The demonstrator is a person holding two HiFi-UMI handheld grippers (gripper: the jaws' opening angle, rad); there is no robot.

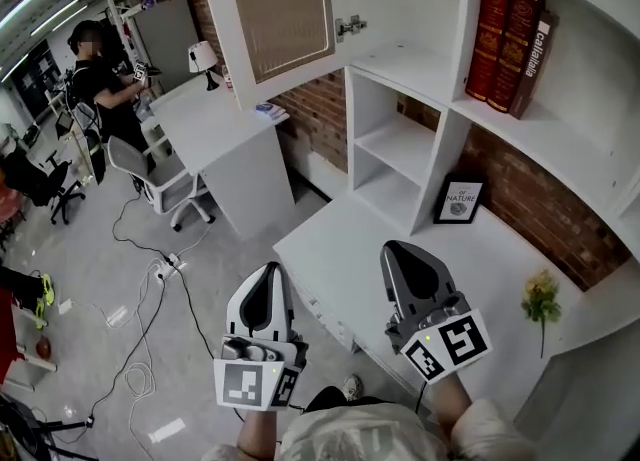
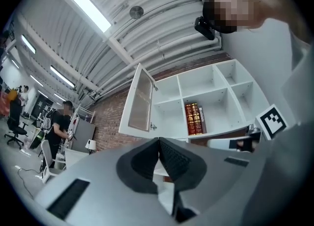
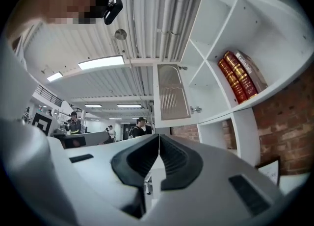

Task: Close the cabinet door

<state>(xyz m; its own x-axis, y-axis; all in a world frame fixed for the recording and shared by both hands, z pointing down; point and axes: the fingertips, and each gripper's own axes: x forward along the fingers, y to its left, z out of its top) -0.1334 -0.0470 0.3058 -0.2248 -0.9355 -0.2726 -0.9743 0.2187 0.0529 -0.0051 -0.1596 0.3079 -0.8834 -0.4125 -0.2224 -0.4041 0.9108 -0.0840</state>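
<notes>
The cabinet door (image 1: 275,11), white-framed around a ribbed tan panel, hangs open at 12 o'clock. It is hinged on the shelf unit (image 1: 420,69) and swung out toward 10 o'clock, long axis upright. Down at 6 o'clock, left gripper (image 1: 268,279) and right gripper (image 1: 405,259) are both pinched together, empty.

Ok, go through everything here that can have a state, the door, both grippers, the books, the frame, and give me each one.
cabinet door: open wide, not yet closed.
left gripper: shut, nothing between its jaws.
right gripper: shut, nothing between its jaws.
books: standing upright, the outermost one leaning on its neighbour.
picture frame: standing upright.
</notes>
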